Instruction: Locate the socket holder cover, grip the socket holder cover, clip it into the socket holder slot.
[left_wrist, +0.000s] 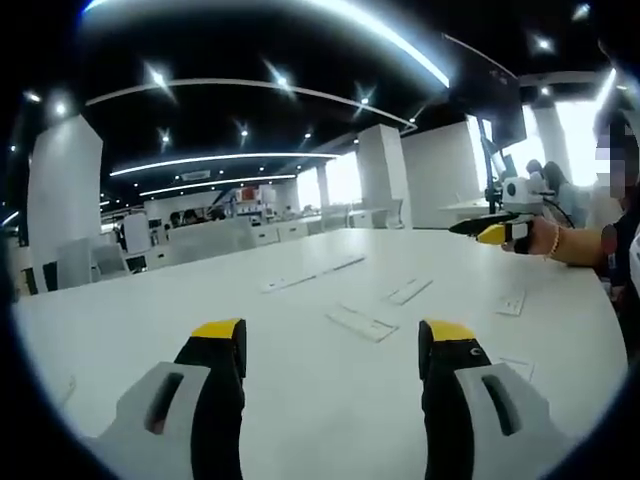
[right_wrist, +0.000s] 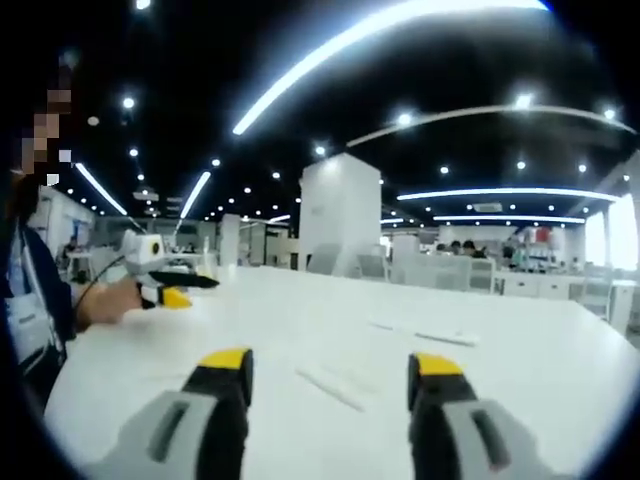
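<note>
In the left gripper view the left claw (left_wrist: 333, 345) rises from the bottom edge with its yellow-tipped jaws wide apart and nothing between them, held above the white table (left_wrist: 140, 320); several flat white strips lie on the table ahead, a long pair (left_wrist: 312, 273) at centre, a socket holder cover (left_wrist: 361, 323) just above the gap between the jaws, another strip (left_wrist: 409, 291) to its right, and a small white plate (left_wrist: 511, 303) further right; which of these is the holder and which the cover is too small to tell for sure; at the right edge the right claw (left_wrist: 497, 233) is held in a person's hand (left_wrist: 545, 240) above the table.

In the right gripper view the left claw (right_wrist: 172, 292) shows at the left, gripped by a hand (right_wrist: 110, 300); the right claw (right_wrist: 328, 375) at the bottom has its jaws apart and empty; pale strips (right_wrist: 335, 385) lie on the table between them, and a further strip (right_wrist: 445, 338) lies to the upper right.
</note>
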